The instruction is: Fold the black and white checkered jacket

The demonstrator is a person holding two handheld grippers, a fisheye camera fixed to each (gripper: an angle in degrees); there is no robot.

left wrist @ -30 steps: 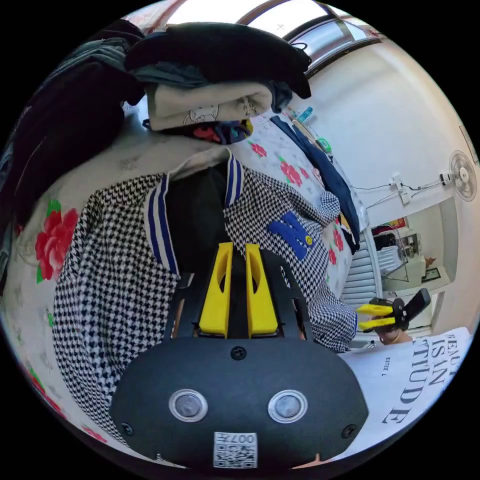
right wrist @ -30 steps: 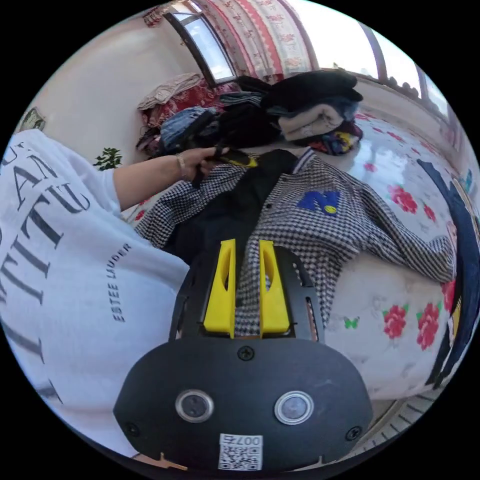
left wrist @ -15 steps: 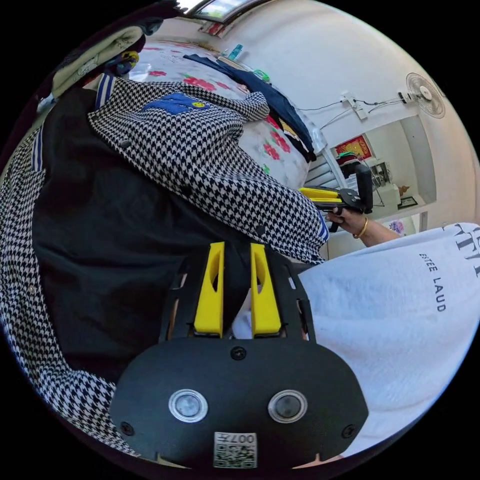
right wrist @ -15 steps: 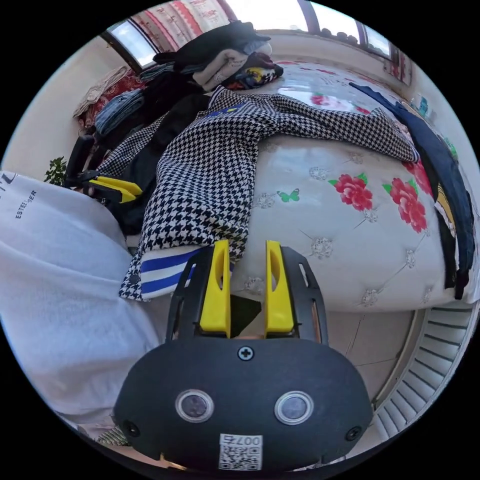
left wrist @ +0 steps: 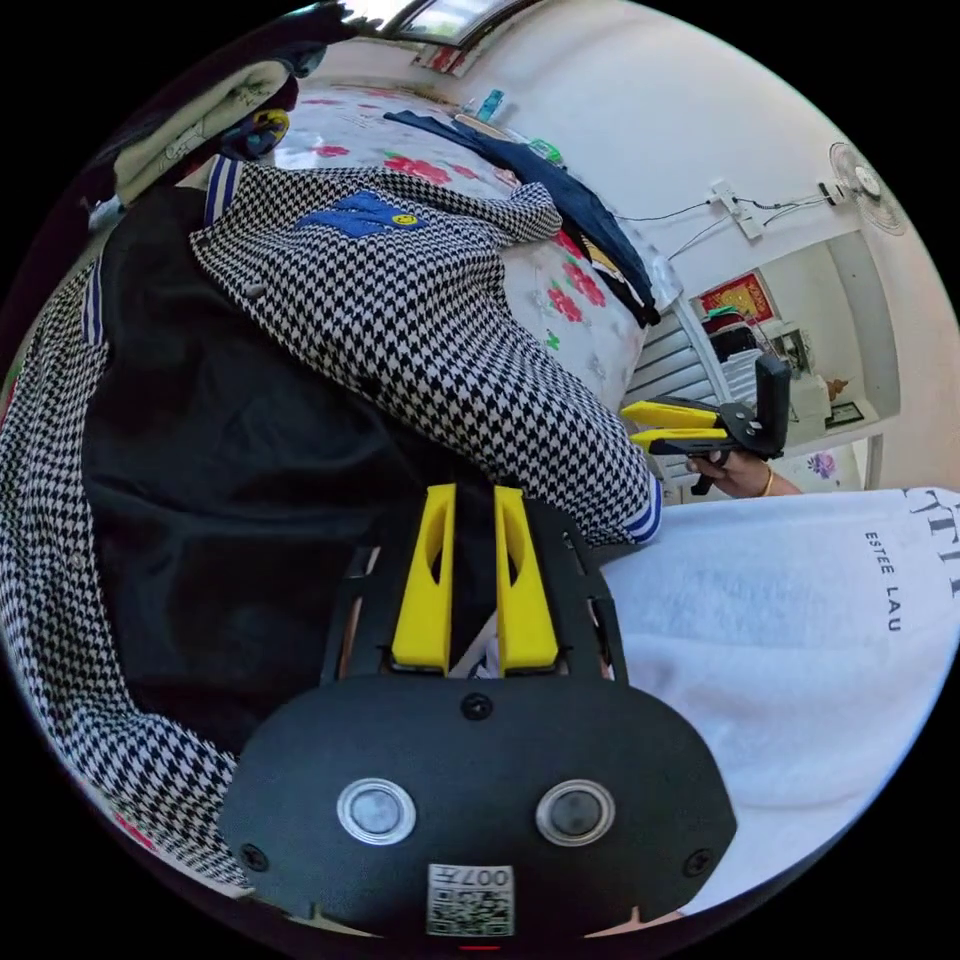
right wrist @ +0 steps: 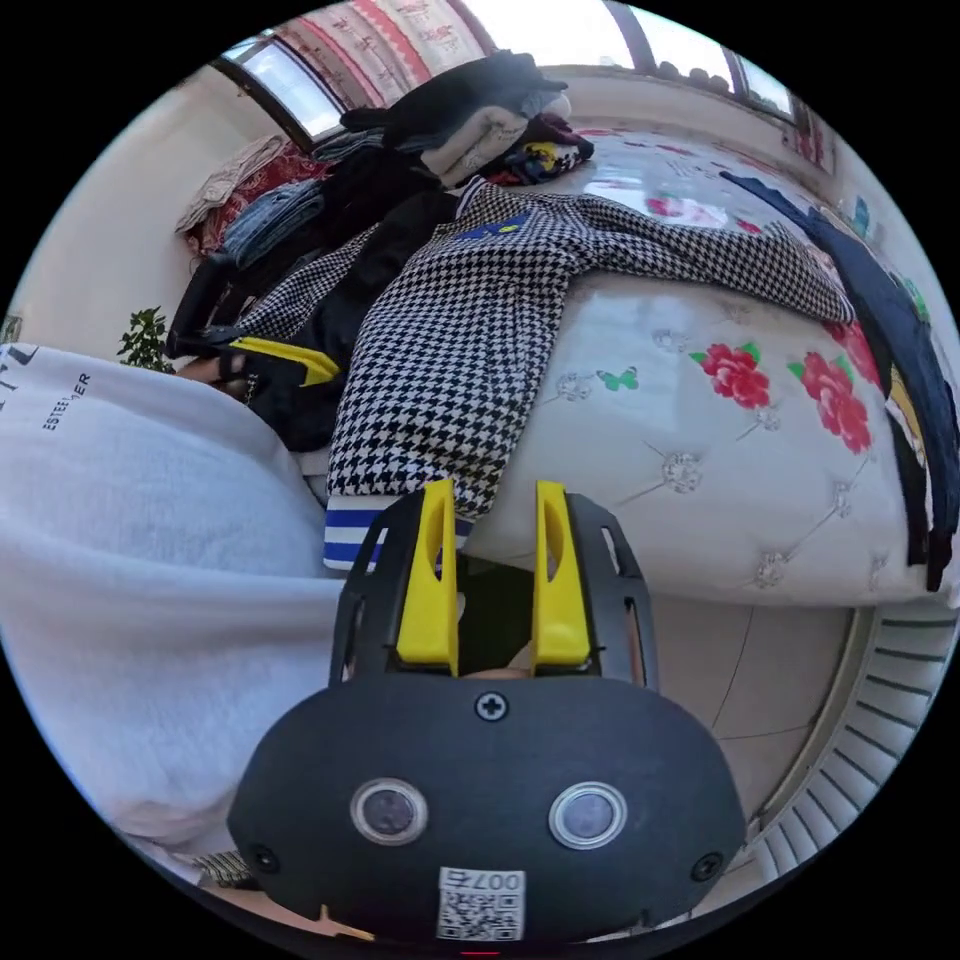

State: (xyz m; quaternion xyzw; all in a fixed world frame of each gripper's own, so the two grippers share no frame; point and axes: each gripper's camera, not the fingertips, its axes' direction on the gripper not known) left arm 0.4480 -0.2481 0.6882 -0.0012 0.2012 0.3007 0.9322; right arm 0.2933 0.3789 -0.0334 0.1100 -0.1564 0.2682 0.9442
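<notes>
1. In the left gripper view, the left gripper (left wrist: 472, 500) with yellow jaws sits over the black lining (left wrist: 230, 480) of the open jacket. Its jaws stand a narrow gap apart; I cannot tell whether any cloth is caught between them.
2. In the right gripper view, the right gripper (right wrist: 492, 500) with yellow jaws hovers just off the bed's near edge. Its jaws are parted with nothing between them, and their tips are just beside the blue and white striped hem (right wrist: 350, 525) of the jacket.
3. The person's white printed shirt (right wrist: 130, 560) presses close against that near edge, beside the hanging hem.
4. The black and white checkered jacket (right wrist: 470, 330) lies open across the white quilted bed cover with red flowers (right wrist: 700, 440). One front panel droops over the near edge, and a sleeve stretches out flat across the bed.
5. To the sleeve's side, the cover lies bare up to a dark blue garment (right wrist: 900, 330) draped along the bed's side edge.
6. Beyond the collar, a pile of folded clothes (right wrist: 480, 110) crowds the far edge under the window.
7. Below the bed edge, pale floor tiles (right wrist: 740, 680) show.
</notes>
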